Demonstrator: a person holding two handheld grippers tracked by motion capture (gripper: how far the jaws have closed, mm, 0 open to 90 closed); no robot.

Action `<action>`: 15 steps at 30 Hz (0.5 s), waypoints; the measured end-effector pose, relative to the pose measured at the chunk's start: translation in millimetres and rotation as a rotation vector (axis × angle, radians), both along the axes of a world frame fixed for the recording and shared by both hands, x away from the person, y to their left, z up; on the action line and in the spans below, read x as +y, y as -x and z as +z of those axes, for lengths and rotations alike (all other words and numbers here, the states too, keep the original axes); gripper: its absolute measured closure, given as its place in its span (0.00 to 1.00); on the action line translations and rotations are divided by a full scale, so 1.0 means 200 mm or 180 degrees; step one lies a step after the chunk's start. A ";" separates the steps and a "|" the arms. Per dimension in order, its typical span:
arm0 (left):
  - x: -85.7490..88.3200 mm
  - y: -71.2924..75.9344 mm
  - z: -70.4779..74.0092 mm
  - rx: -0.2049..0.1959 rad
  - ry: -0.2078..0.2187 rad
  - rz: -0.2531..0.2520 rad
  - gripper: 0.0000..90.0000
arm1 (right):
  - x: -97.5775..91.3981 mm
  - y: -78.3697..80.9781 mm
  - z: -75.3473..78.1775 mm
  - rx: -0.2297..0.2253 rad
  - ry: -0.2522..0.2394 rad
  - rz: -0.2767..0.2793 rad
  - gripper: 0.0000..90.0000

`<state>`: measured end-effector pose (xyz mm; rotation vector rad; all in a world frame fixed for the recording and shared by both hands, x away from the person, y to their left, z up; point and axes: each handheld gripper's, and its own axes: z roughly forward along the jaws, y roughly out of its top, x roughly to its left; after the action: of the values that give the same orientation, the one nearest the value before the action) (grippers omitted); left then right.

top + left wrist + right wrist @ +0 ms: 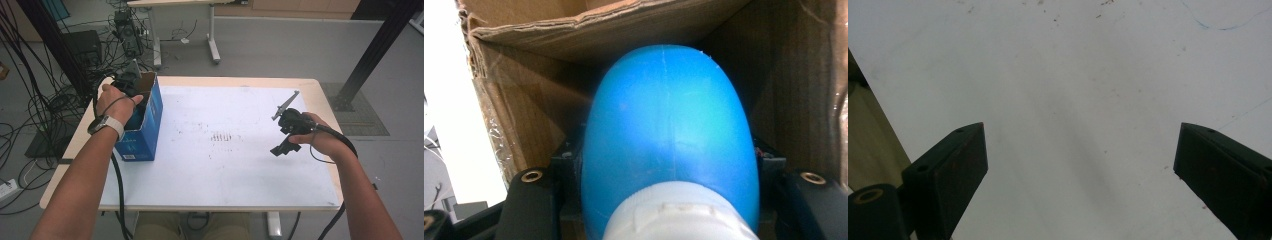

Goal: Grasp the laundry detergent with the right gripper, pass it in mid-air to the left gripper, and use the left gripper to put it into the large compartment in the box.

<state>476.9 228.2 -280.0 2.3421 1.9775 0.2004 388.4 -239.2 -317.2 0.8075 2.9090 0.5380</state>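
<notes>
- We see one table (320,95) topped by a white, speckled sheet (235,165); grey floor and tangled cables (30,100) lie around it.
- One blue cardboard box (150,125) stands at the sheet's left edge.
- Our left gripper (131,82) reaches inside the box, jaws clenched on one blue bottle (669,130).
- Our right gripper (1080,165) hovers over bare sheet, jaws spread wide.
</notes>
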 end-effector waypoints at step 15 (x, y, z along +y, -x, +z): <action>0.00 0.00 0.00 -0.0014 0.0011 0.0003 0.42 | 0.01 0.00 0.00 0.0005 0.0002 -0.0009 0.08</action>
<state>476.7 229.1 -280.2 2.3367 1.9754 0.2020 388.7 -237.9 -317.4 0.8123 2.9088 0.5363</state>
